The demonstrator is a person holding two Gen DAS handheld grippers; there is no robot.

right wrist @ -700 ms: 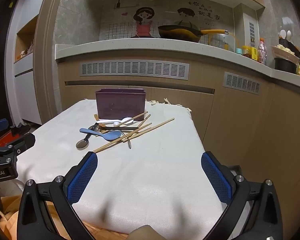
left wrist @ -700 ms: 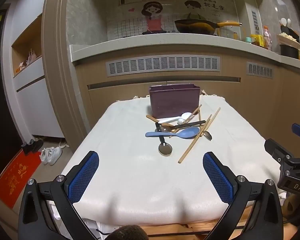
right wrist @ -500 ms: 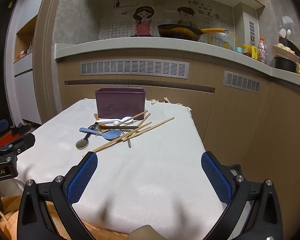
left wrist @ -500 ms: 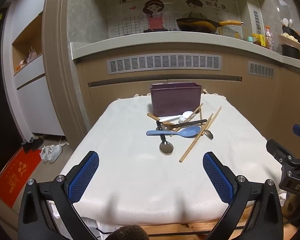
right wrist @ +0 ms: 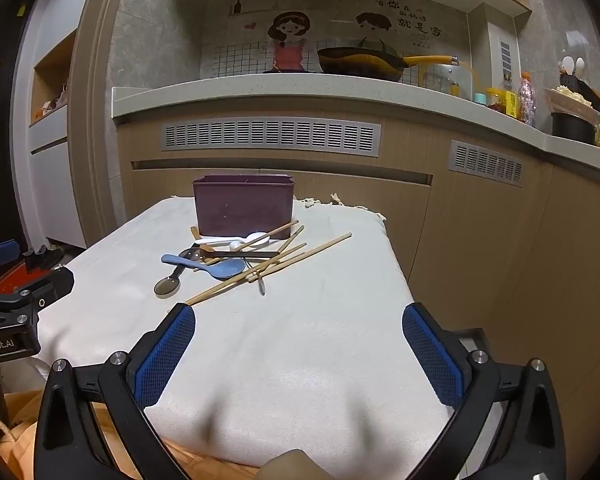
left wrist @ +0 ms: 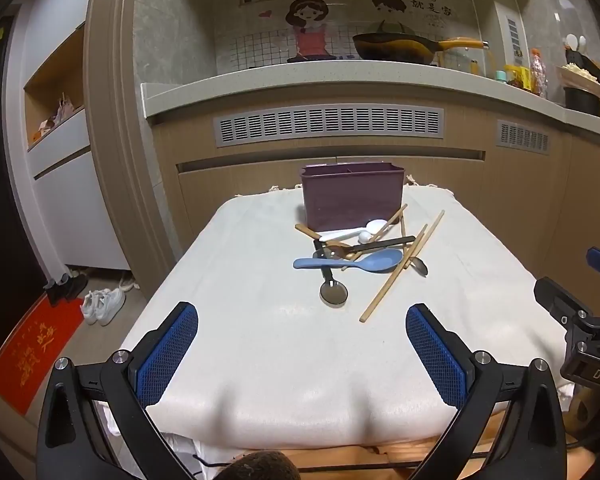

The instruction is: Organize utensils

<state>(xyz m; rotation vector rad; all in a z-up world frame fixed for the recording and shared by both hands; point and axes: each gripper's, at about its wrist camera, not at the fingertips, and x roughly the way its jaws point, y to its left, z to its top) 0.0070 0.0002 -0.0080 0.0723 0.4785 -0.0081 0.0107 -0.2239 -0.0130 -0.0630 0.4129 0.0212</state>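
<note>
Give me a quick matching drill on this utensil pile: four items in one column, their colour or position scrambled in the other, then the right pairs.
Column one:
1. holder
2. rice spoon
3. metal spoon
4. small ceramic spoon

Column two:
A. white, lying right at the holder's base
B. blue, lying across the middle of the pile
C. purple, standing upright behind the pile
D. round bowl nearest the cameras, dark handle running back under the pile

Pairs: 1-C, 2-B, 3-D, 4-A
</note>
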